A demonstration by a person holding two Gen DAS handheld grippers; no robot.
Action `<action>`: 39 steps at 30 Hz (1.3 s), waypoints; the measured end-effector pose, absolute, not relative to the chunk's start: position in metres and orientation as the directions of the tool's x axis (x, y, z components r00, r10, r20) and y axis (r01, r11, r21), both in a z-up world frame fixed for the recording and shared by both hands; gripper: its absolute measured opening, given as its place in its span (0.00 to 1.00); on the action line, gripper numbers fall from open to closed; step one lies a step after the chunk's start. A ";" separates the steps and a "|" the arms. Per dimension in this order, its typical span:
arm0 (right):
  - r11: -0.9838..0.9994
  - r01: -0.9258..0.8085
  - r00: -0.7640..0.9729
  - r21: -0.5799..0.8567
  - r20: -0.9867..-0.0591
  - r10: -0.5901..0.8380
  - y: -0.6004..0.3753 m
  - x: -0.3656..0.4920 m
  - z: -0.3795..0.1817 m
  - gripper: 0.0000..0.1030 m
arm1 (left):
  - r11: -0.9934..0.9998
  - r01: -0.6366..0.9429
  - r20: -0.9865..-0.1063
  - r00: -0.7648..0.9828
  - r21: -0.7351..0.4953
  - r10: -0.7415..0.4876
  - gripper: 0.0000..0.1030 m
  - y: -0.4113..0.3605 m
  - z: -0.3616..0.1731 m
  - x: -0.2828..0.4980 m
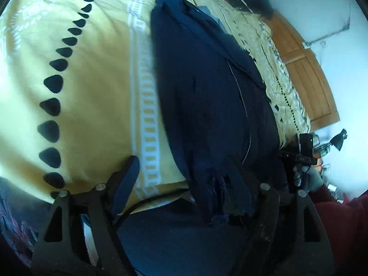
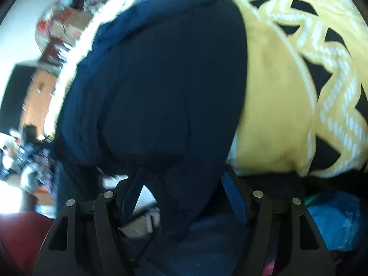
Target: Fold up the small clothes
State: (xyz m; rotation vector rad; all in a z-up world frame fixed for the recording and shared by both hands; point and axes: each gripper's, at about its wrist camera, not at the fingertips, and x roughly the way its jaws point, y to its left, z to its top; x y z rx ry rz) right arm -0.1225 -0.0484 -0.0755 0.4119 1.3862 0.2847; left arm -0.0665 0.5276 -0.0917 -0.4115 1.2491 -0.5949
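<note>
A dark navy garment (image 1: 207, 87) lies lengthwise on a yellow patterned bedspread (image 1: 96, 73). Its frayed near end hangs over the bed's edge between the fingers of my left gripper (image 1: 184, 181), closer to the right finger. Those jaws stand wide apart and the pads do not press on the cloth. In the right wrist view the same garment (image 2: 156, 80) fills the middle. Its near fold sags between the spread fingers of my right gripper (image 2: 184, 191), which is open. The right gripper (image 1: 303, 154) also shows at the garment's far side, held by a gloved hand (image 1: 312, 179).
A wooden panel (image 1: 306, 73) runs along the bed's far side, with a black desk lamp (image 1: 338, 140) past it. A blue plastic bag (image 2: 333, 220) sits below the bed edge. Cluttered shelves (image 2: 59, 30) and a red sleeve (image 2: 20, 230) are at the left.
</note>
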 end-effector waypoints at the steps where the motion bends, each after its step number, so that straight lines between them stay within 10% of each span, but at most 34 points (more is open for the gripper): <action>1: 0.909 0.034 0.152 0.416 -0.901 0.407 -0.045 -0.124 -0.077 0.70 | 0.787 0.204 -0.764 0.193 -0.583 -0.616 0.77 0.524 -0.089 -0.066; 12: 0.883 0.061 0.082 0.466 -0.884 0.461 -0.039 -0.124 -0.100 0.72 | 0.813 0.234 -0.802 0.166 -0.533 -0.574 0.75 0.511 -0.092 -0.072; 15: 0.864 0.048 0.082 0.502 -0.864 0.497 -0.029 -0.122 -0.099 0.51 | 0.772 0.287 -0.780 0.113 -0.568 -0.616 0.29 0.492 -0.094 -0.076; 18: 0.862 0.013 0.105 0.507 -0.858 0.503 -0.021 -0.125 -0.096 0.12 | 0.753 0.273 -0.749 0.140 -0.599 -0.647 0.19 0.488 -0.092 -0.076; 32: 0.605 -0.104 0.611 0.789 -0.430 0.665 -0.125 0.012 0.083 0.09 | 0.562 0.393 -0.272 0.587 -0.728 -0.762 0.17 0.523 0.097 0.106; 39: 0.629 0.049 0.599 0.776 -0.527 0.604 -0.164 0.176 0.017 0.10 | 0.693 0.306 -0.488 0.530 -0.653 -0.693 0.18 0.479 0.043 0.241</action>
